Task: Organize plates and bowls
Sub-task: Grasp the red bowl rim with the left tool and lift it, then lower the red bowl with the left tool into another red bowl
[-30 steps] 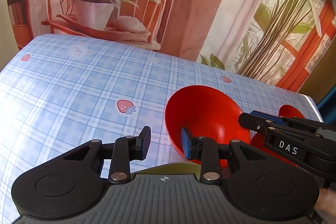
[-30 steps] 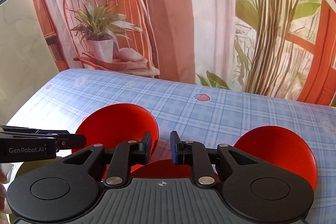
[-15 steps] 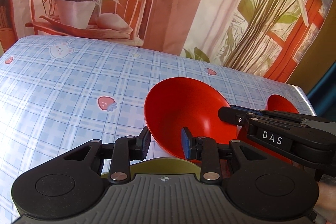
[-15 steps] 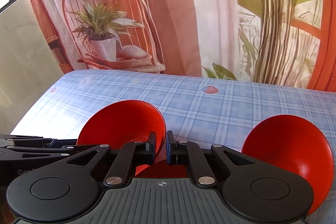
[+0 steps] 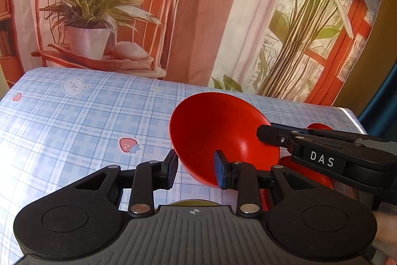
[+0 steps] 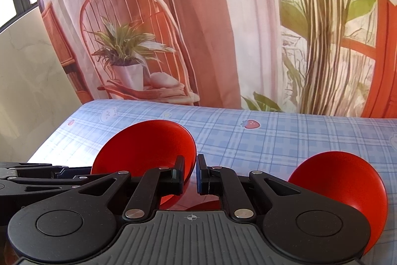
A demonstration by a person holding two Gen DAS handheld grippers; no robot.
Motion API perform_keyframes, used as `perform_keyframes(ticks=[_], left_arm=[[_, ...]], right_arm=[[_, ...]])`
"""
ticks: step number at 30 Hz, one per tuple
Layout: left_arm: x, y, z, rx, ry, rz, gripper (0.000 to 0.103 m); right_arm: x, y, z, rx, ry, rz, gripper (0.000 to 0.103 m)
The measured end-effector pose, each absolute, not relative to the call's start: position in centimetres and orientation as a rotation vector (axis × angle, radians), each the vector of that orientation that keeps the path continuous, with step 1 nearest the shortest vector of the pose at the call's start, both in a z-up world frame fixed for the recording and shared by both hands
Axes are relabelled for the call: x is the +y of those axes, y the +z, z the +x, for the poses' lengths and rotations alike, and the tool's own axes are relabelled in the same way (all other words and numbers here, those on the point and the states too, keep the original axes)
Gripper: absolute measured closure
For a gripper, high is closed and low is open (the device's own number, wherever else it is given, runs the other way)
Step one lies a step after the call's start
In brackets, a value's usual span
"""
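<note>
A red bowl point(image 5: 218, 131) is tilted up off the blue checked tablecloth point(image 5: 74, 121). My right gripper point(image 6: 190, 176) is shut on its right rim; the bowl also shows in the right wrist view point(image 6: 146, 148). In the left wrist view the right gripper point(image 5: 268, 135) reaches in from the right. My left gripper point(image 5: 194, 171) is open, its jaws straddling the bowl's near rim. A second red bowl point(image 6: 347, 188) stands at the right. Another red dish point(image 5: 305, 173) lies under the lifted bowl, mostly hidden.
An olive-green dish point(image 5: 193, 203) peeks out just below my left gripper. A printed backdrop of a chair, potted plant and window hangs behind the table. The table's right edge point(image 5: 352, 116) is close to the bowls.
The right gripper's jaws have closed onto the bowl's rim and the bowl has tipped up and risen. The left gripper has come in around the bowl's near rim.
</note>
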State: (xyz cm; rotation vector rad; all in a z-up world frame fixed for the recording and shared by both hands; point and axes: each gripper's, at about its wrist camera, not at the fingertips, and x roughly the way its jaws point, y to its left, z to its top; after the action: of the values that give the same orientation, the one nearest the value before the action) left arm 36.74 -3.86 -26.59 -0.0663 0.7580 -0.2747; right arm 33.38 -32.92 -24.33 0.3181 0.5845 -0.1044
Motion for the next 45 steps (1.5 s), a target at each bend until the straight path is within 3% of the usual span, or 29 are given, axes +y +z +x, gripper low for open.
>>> perform_keyframes(ticks=[15,27,45], left_arm=[[-7.4,-23.7,32.3,0.702,-0.397,-0.012,0.07],[-10.8,-26.4,30.5,0.781,-0.449,0.098,0.07],[-11.7,-27.9,30.9,0.821,-0.416,0.154,0.07]], right_arm=[[-35.0,-21.7,25.8,0.444,-0.13,0.365,0.094],[-35.7,-25.3,20.3,0.448,-0.187,0.412,0.094],[-35.4,-28.0,19.2,0.434,-0.191,0.416,0.093]])
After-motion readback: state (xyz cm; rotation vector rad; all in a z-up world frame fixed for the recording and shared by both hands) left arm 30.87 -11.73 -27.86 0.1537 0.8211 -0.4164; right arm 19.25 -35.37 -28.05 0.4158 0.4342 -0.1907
